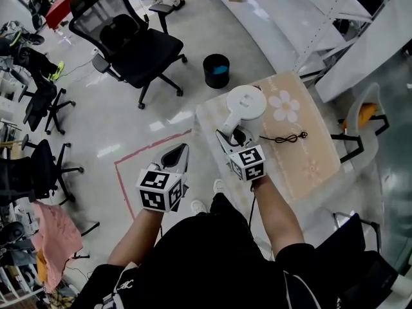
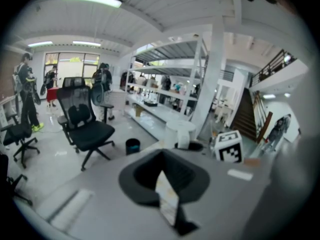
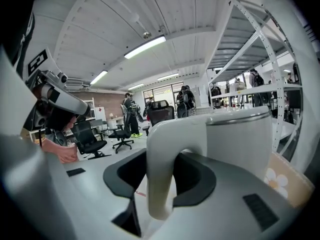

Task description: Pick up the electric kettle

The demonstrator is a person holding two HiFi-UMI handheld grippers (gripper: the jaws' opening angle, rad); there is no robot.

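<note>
A white electric kettle [image 1: 245,103] with a round lid stands over the flowered table [image 1: 309,159]. My right gripper [image 1: 233,136] comes at it from the near side and is shut on its curved white handle [image 3: 161,169], which fills the gap between the jaws in the right gripper view [image 3: 160,186]; the kettle's body [image 3: 240,139] rises just beyond. My left gripper [image 1: 180,153] hovers left of the table over the floor, its jaws together with nothing in them. From the left gripper view [image 2: 167,199] the kettle [image 2: 180,133] is small and far ahead.
A black power cord [image 1: 283,137] lies on the cloth right of the kettle. A black bin [image 1: 216,70] and a black office chair [image 1: 132,40] stand on the floor beyond. Red tape [image 1: 148,148] marks the floor. White shelving [image 1: 335,18] runs along the far right.
</note>
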